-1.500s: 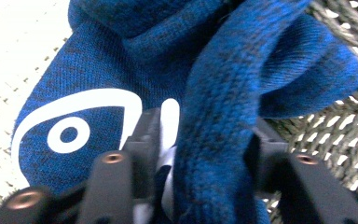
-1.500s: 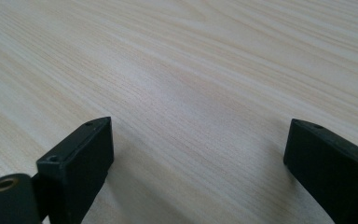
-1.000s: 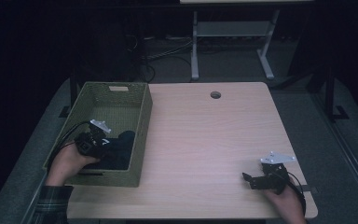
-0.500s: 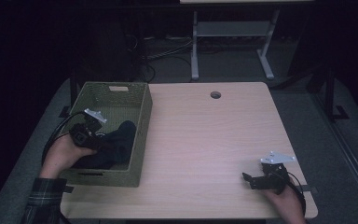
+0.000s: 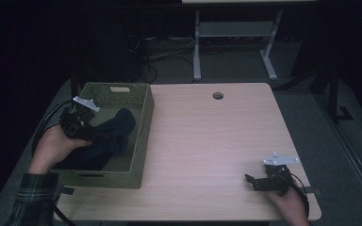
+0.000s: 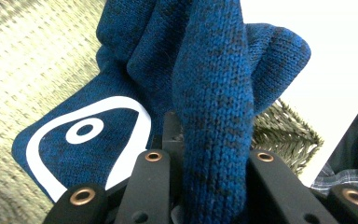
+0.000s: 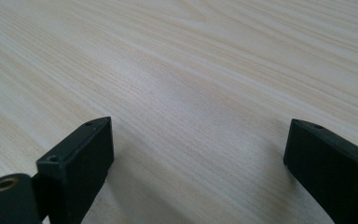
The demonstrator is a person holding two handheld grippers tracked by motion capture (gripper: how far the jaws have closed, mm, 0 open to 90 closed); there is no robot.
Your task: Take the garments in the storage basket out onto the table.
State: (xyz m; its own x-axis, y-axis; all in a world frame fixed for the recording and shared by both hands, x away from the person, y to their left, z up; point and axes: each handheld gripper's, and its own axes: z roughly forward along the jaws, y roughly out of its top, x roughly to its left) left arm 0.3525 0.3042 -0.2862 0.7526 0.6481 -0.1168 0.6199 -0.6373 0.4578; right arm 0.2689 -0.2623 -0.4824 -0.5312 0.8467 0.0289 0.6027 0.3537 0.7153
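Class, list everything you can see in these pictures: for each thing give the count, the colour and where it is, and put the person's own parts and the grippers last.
Table: one, light wood, centre of the high view; a round hole near its far edge.
Basket: one, green woven, on the table's left side.
Knitted cloth: one, dark blue with a white mark, partly lifted from the basket.
Metal frame: one, pale grey, on the floor beyond the table.
Cables: several, dark, on the floor beyond the table.
Left hand: one, checked sleeve, beside the basket.
Right hand: one, at the table's near right corner.
Left gripper: one, black, fingers shut on the cloth.
Right gripper: one, black, fingers open, low over bare wood.
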